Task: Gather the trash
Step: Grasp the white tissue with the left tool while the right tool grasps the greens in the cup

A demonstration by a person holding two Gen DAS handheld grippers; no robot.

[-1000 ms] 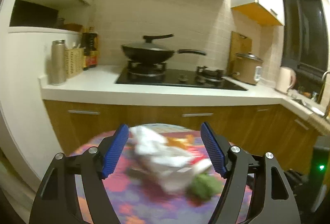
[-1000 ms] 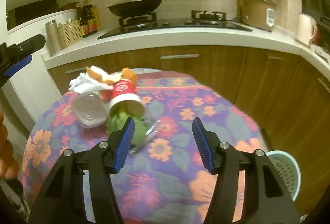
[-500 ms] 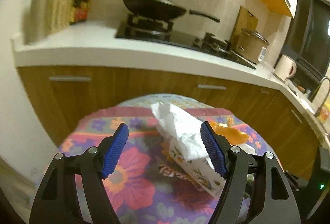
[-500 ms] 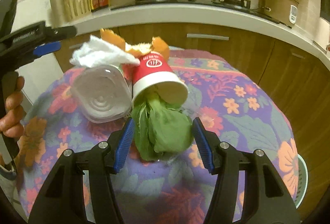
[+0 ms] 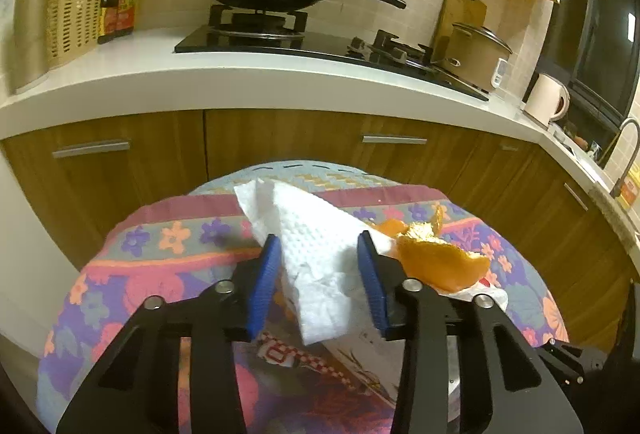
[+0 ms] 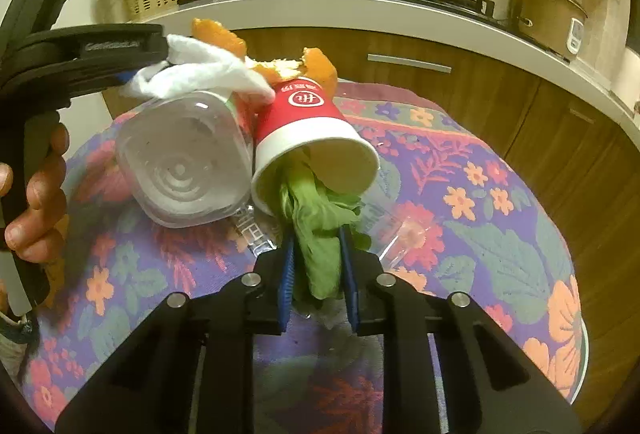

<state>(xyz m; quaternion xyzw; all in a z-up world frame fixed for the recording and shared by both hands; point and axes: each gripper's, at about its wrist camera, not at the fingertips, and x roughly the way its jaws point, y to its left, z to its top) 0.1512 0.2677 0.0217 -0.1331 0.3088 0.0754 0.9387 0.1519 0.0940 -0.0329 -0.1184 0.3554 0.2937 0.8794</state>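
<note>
Left gripper [image 5: 318, 276]: angled downward, blue pads upright; jaws closing, with white tissue [image 5: 316, 238] between them.
Right gripper [image 6: 316, 266]: angled downward; jaws closing, narrow, pads against a green leaf [image 6: 320, 226].
Left hand [image 6: 34, 194]: seen from the right wrist view, fingers curled round the black gripper handle.

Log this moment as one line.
left tool: closing around white tissue | right tool: closing around green leaf | red cup: on side

Both jaws narrowed onto tissue [image 5: 316, 258] and greens [image 6: 320, 230]
</note>
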